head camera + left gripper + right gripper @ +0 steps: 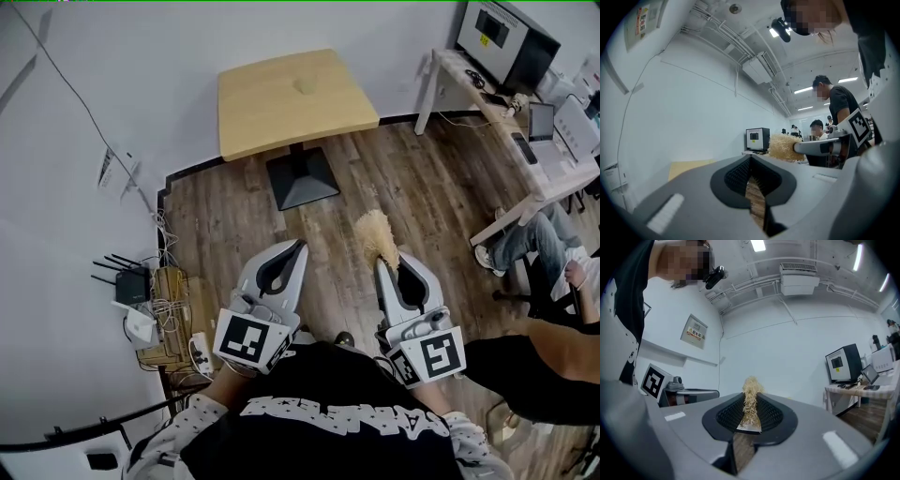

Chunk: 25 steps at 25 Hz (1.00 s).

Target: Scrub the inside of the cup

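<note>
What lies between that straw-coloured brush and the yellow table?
Only bare plank floor, seen in the head view; the black foot of the table stands left of it.

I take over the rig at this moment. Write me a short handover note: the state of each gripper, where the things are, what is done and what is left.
Left gripper: shut, empty.
Right gripper: shut on the scrubber, its fibre head sticking out past the jaws.
Cup: in no view. A wooden table stands ahead.
Done: scrubber in hand.
Left: find the cup, probably hold it with the left gripper, scrub its inside.
</note>
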Each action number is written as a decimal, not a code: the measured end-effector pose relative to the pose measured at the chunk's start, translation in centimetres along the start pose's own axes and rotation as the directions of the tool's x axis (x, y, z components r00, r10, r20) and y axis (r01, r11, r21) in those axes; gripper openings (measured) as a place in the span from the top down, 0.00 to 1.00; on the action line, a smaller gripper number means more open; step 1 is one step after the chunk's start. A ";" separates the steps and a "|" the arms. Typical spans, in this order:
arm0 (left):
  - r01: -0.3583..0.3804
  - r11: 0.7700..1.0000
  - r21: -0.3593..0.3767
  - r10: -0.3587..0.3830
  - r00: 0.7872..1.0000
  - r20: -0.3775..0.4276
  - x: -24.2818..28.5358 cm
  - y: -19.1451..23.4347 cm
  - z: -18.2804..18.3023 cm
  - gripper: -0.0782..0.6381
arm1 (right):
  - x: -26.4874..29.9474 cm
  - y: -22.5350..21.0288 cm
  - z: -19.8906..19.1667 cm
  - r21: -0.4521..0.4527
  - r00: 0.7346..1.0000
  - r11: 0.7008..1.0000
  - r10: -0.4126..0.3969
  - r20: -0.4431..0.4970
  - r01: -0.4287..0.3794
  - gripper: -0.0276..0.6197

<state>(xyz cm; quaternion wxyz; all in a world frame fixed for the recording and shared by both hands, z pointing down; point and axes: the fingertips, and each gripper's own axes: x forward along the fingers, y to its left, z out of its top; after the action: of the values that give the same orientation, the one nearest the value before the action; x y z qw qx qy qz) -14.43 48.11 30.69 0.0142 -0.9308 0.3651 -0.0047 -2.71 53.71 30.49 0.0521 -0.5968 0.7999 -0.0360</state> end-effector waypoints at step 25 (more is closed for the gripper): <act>0.060 0.997 -0.041 -0.061 0.998 -0.006 5.7 -2.2 -2.6 0.89 | -0.9 -5.8 -2.4 0.010 0.996 0.997 -0.081 -0.046 0.082 0.82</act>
<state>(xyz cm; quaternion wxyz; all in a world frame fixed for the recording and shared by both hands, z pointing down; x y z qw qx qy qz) -8.80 45.84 33.38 -0.0065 -0.9415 0.3369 -0.0012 2.78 52.95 33.60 0.0358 -0.6276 0.7757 -0.0563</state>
